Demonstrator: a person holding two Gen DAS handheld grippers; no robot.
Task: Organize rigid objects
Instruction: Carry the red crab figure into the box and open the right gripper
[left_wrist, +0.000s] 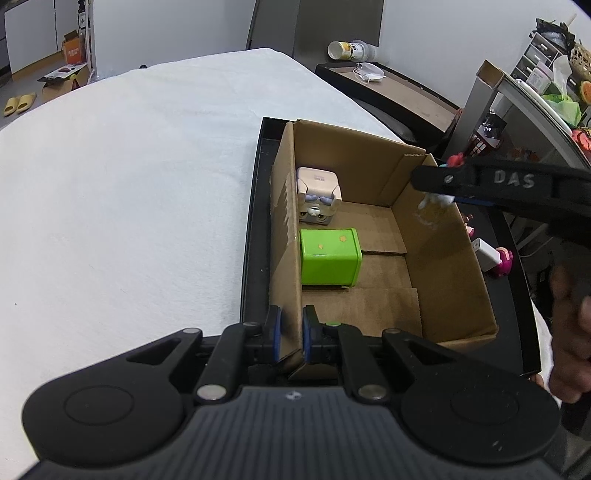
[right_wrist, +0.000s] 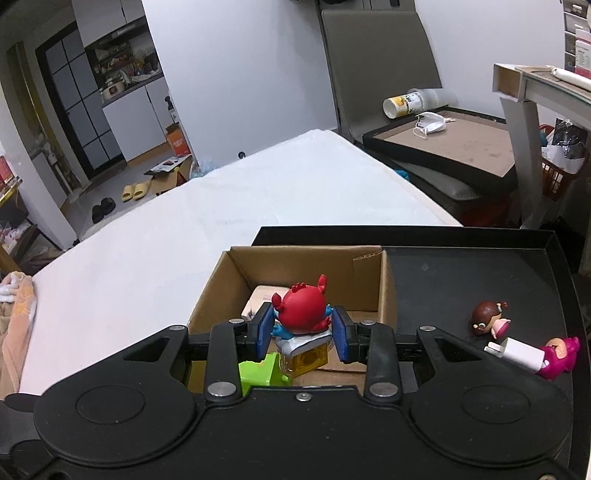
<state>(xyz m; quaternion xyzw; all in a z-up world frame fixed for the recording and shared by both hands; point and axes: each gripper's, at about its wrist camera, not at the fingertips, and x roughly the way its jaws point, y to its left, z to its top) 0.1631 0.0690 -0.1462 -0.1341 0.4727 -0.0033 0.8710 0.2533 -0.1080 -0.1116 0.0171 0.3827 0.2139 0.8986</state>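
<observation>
An open cardboard box stands in a black tray. Inside it lie a green cube and a pale cube toy. My left gripper is shut on the box's near left wall. My right gripper is shut on a red crab figure with a clear yellow base, held above the box's inside. From the left wrist view, the right gripper reaches in over the box's right wall.
On the tray right of the box lie a brown-haired doll, a white block and a pink figure. White cloth covers the table. A second tray with a mask and a cup sits behind.
</observation>
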